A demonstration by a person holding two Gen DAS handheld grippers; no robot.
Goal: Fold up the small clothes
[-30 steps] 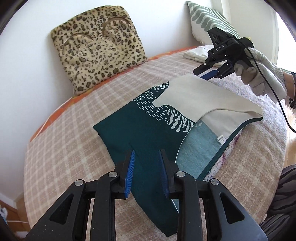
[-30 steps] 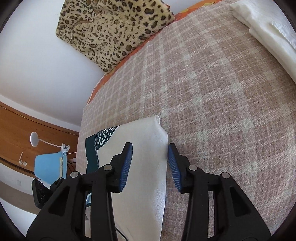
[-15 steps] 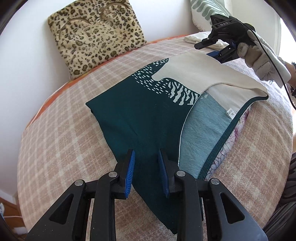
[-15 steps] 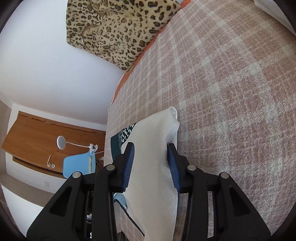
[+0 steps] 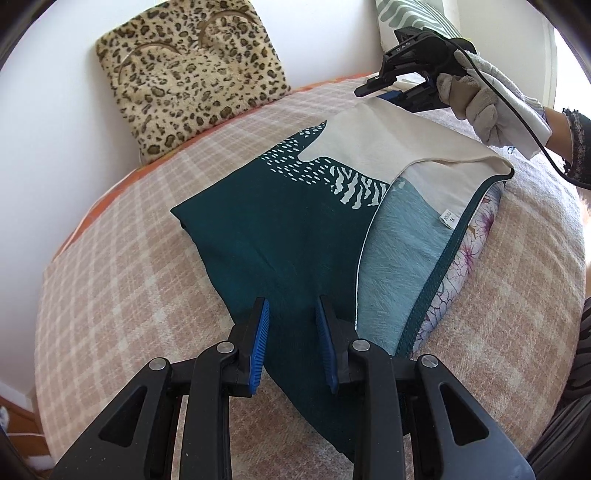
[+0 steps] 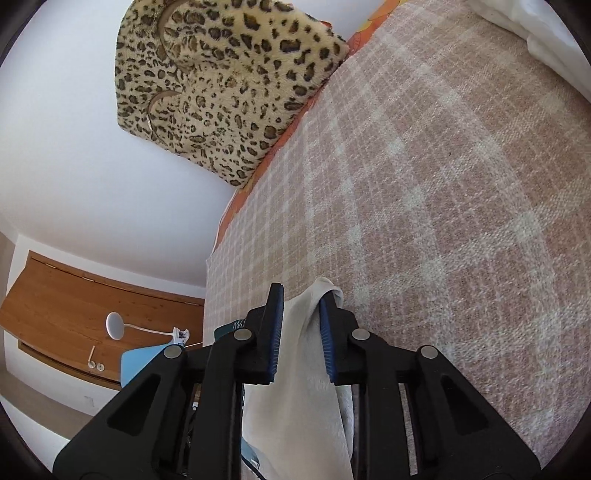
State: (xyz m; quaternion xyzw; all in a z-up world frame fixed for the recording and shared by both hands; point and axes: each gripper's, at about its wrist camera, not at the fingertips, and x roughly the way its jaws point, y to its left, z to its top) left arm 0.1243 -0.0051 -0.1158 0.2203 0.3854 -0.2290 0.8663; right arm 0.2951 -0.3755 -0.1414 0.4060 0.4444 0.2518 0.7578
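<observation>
A small garment (image 5: 288,229), dark teal with a cream panel (image 5: 373,147) and white dashes, lies spread on the checked blanket (image 5: 122,266). My left gripper (image 5: 291,301) hovers over its near teal corner, jaws apart, with flat cloth showing in the gap. At the far end a gloved hand (image 5: 480,99) holds my right gripper (image 5: 373,95) at the cream corner. In the right wrist view the cream corner (image 6: 299,387) runs between the right gripper's (image 6: 301,295) closing jaws and drapes over one finger (image 6: 334,332). The pads are not pressed together.
A leopard-print cushion (image 5: 192,74) leans on the white wall behind the bed. A green-striped pillow (image 5: 406,14) and a white pillow (image 6: 546,29) lie at the far right. Floral cloth (image 5: 476,229) peeks from under the garment. A lamp (image 6: 114,325) and blue chair (image 6: 140,365) stand beyond the bed.
My right gripper has rolled and slid onto the cream corner, and its jaws have narrowed around it. My left gripper sank slightly toward the teal corner, then held still.
</observation>
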